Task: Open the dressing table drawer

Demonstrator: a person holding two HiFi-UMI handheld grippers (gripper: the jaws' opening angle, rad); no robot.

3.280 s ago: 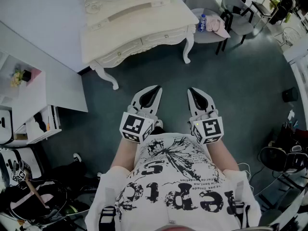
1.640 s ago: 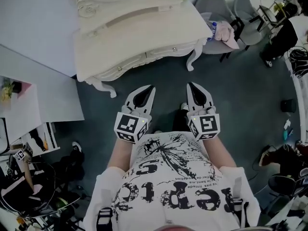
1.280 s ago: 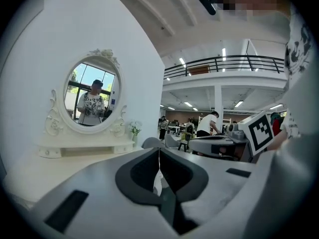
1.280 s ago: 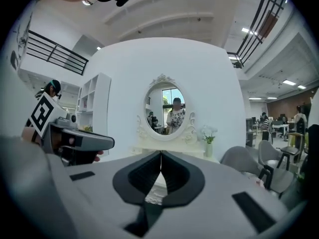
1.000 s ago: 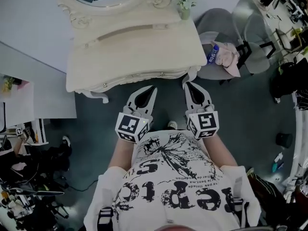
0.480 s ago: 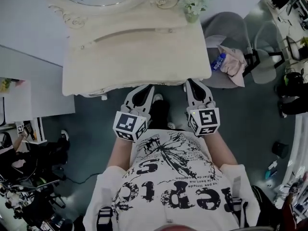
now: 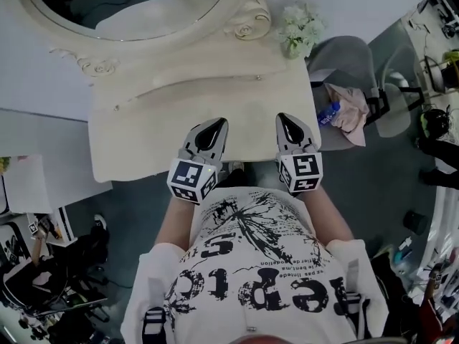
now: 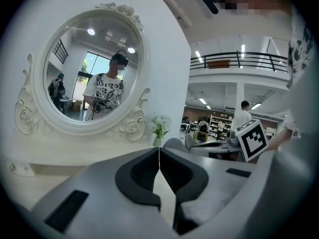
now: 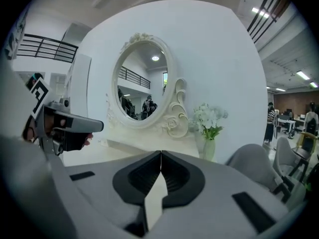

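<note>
The cream dressing table [image 7: 143, 135] fills the upper middle of the head view, with its oval mirror [image 7: 129, 6] at the back. Its drawer fronts are hidden under the tabletop's front edge. My left gripper [image 7: 217, 122] and right gripper [image 7: 284, 117] hover side by side over the front part of the tabletop, both pointing at the mirror. In the left gripper view the left gripper [image 8: 159, 151] has its jaws shut with nothing between them. The right gripper [image 9: 161, 154] is likewise shut and empty, facing the mirror [image 9: 142, 86].
A vase of white flowers [image 7: 297, 27] stands at the table's back right corner. To the right is a grey chair [image 7: 351, 63] with a pink cloth [image 7: 351, 117] and a bottle [image 7: 328, 112] on it. A white cabinet [image 7: 43, 135] adjoins the table's left side.
The person has stepped up to the table. Both grippers moved forward from over the floor to over the tabletop's front, and the drawer fronts slid out of sight beneath its edge.
</note>
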